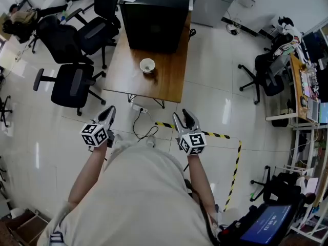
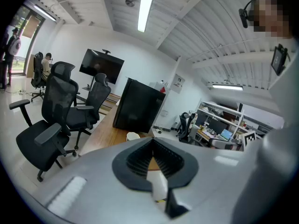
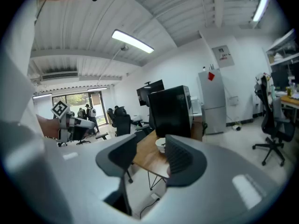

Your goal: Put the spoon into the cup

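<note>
On your left, the grey two-jaw left gripper (image 1: 108, 113) has its jaws pressed together on nothing, so a reach with it would likely shove the spoon aside unless you part them first. In the middle, the small white round cup (image 1: 147, 65) stands on the brown wooden table (image 1: 164, 81), well apart from both tools, and no spoon shows in any view. On your right, the grey right gripper (image 1: 182, 117) is spread and empty, and a hasty swing could tip that cup.
</note>
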`<state>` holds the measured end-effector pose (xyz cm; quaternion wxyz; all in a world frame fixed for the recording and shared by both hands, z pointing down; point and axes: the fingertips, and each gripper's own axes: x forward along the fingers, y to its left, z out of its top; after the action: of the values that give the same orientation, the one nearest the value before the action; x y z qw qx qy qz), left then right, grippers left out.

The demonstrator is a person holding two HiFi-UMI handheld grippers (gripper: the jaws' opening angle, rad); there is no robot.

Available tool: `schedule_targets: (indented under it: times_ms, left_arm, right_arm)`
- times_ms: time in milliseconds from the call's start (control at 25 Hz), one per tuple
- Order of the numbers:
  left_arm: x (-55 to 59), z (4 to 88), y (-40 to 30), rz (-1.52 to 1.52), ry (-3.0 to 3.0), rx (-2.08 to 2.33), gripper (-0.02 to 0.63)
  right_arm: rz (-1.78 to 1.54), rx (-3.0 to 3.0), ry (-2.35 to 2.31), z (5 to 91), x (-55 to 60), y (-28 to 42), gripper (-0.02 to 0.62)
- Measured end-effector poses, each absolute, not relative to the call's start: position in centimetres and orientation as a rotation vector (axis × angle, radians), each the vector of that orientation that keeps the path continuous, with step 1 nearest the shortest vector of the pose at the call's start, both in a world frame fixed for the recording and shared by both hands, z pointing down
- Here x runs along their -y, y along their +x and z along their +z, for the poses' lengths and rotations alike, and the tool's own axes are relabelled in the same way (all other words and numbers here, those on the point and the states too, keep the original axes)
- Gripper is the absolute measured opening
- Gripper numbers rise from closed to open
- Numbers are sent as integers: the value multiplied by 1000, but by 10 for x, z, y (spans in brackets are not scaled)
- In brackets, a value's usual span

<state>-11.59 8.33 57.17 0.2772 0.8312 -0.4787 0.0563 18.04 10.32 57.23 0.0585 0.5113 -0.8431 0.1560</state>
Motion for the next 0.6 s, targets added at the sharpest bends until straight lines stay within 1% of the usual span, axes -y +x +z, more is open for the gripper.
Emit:
schedule_targets:
  times_ms: [280,600]
  left_arm:
    - [-95,582,-124,182,2235,1222,0]
    - [-96,575,-169,201,2268,1163,0]
  right_arm:
    - [530,2517,1558,593,-122,162,187]
    - [527,2518,1590,581,-119,102,181]
